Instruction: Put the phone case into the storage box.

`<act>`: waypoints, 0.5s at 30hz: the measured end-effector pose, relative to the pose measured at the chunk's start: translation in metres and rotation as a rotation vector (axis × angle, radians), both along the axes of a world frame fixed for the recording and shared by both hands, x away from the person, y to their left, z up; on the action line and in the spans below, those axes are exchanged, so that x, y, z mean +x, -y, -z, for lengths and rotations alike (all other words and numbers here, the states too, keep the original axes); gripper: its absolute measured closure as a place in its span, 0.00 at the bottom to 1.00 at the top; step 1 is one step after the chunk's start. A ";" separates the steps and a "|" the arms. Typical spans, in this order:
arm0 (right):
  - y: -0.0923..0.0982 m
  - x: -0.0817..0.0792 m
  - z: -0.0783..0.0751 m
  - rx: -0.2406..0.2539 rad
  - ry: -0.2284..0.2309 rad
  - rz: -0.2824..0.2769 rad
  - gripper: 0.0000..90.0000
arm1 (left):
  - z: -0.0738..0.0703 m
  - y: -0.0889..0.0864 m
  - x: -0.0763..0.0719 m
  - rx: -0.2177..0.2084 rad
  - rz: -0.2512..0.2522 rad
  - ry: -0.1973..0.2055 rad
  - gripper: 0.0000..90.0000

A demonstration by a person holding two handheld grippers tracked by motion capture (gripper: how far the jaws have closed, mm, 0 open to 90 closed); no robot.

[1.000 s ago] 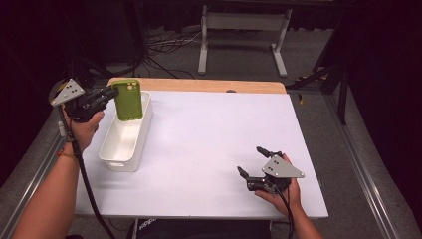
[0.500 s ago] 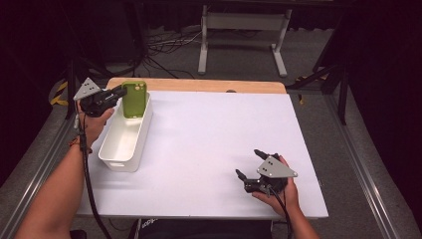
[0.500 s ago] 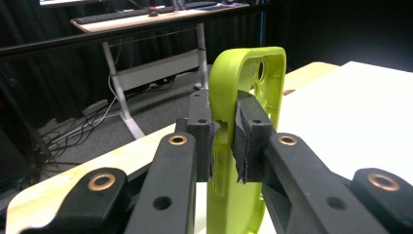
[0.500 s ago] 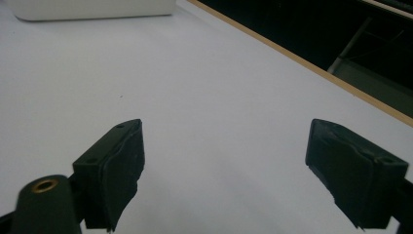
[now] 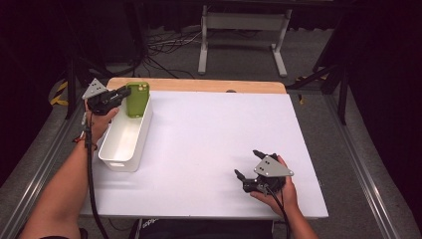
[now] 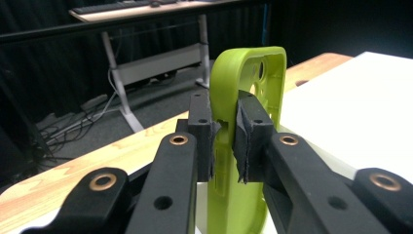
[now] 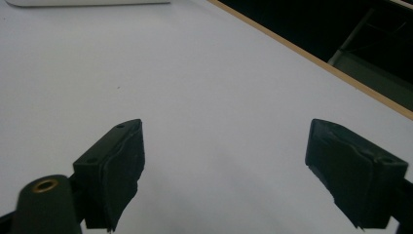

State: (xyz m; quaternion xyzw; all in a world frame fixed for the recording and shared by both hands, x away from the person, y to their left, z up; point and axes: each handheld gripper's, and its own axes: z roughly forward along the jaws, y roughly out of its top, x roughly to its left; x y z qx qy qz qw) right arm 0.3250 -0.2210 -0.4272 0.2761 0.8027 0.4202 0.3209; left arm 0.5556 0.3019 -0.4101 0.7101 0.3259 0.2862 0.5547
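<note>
Left gripper view shows the left gripper (image 6: 225,136) clamped on one side wall of the upright green phone case (image 6: 253,83), held over the white bin's (image 5: 122,144) far end, while the right gripper (image 7: 224,170) gapes empty.

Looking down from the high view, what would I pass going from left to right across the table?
Left tool clamping an upright lime-green phone case → white rectangular plastic bin → bare white tabletop → right tool, open, held low over the table.
</note>
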 end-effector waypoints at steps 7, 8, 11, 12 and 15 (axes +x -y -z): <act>-0.002 0.001 0.003 -0.016 -0.013 -0.015 0.17 | 0.006 -0.006 0.002 -0.055 -0.016 -0.019 0.88; -0.002 0.001 0.002 -0.017 -0.011 -0.017 0.17 | 0.008 -0.007 0.003 -0.058 -0.027 -0.023 0.87; -0.002 -0.001 0.001 -0.019 -0.009 -0.023 0.17 | 0.011 -0.011 0.004 -0.049 -0.045 -0.027 0.83; -0.002 -0.001 0.001 -0.025 -0.009 -0.024 0.19 | 0.011 -0.012 0.004 -0.048 -0.043 -0.027 0.83; -0.001 -0.003 -0.002 -0.030 -0.001 -0.024 0.20 | 0.011 -0.015 0.004 -0.021 -0.061 -0.024 0.77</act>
